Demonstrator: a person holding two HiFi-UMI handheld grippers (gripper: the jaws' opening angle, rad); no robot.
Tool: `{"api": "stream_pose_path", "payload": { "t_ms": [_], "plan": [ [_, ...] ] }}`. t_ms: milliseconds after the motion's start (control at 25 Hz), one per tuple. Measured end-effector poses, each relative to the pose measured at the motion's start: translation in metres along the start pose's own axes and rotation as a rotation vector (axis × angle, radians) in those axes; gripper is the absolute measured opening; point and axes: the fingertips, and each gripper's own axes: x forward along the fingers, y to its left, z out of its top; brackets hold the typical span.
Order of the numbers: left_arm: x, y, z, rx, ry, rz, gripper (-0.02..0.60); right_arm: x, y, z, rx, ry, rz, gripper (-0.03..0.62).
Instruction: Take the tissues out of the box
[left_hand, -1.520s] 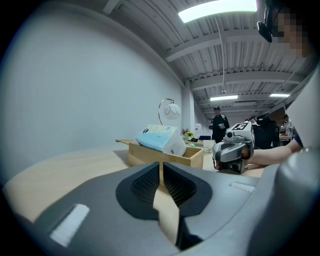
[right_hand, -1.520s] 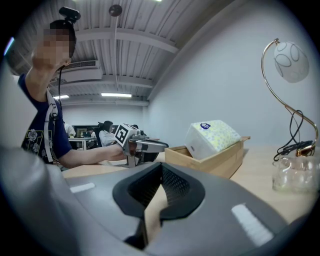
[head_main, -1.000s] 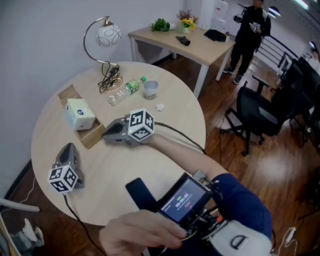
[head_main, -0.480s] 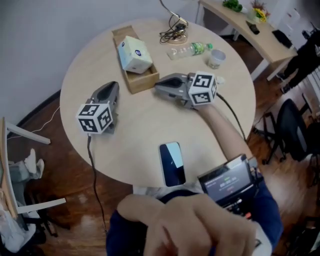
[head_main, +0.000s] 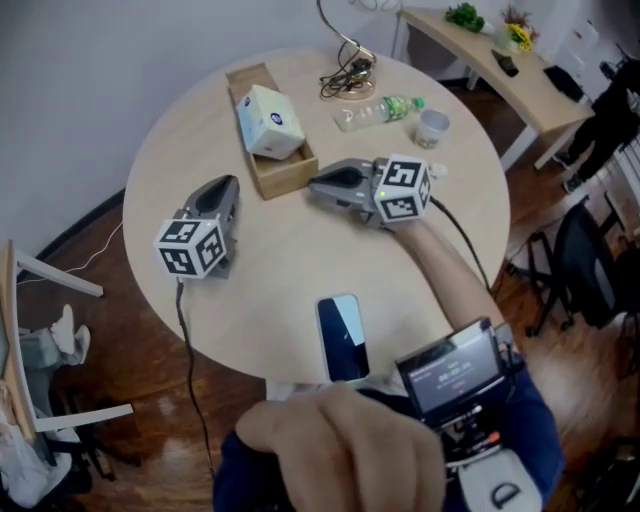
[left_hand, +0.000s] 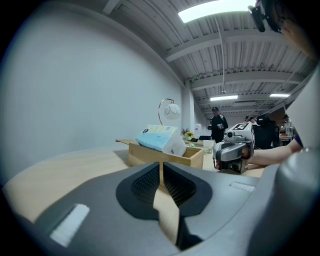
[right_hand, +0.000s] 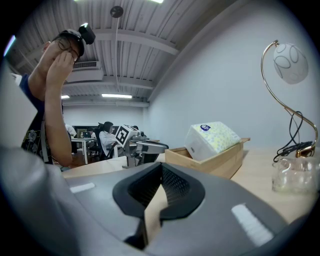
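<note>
A white tissue pack (head_main: 270, 120) sits tilted in a shallow wooden box (head_main: 282, 175) at the table's far side. It also shows in the left gripper view (left_hand: 161, 139) and the right gripper view (right_hand: 212, 139). My left gripper (head_main: 224, 184) lies on the table by itself, left of the box, jaws shut (left_hand: 160, 169) and empty. My right hand holds the right gripper (head_main: 314, 183) flat on the table just right of the box, pointing at it, jaws shut (right_hand: 161, 176) on nothing. My left hand (head_main: 340, 450) is raised close to the head camera.
A black phone (head_main: 342, 336) lies near the table's front edge. A plastic bottle (head_main: 380, 107), a cup (head_main: 432, 125) and a lamp's cable (head_main: 346, 66) sit at the far right. A lamp (right_hand: 287, 65) stands behind. Office chairs, a desk and a person are beyond the round table (head_main: 290, 270).
The head camera has swung from a side-on look to a view straight down over the table. Both grippers stay where they were beside the box, and my left hand remains near the camera.
</note>
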Motion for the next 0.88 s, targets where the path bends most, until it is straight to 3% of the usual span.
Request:
{"api": "stream_pose_path", "payload": {
  "t_ms": [880],
  "plan": [
    [0.001,-0.003,0.006,0.006,-0.009,0.001,0.005,-0.003,0.004,0.005,-0.006,0.007,0.017,0.0]
  ]
}}
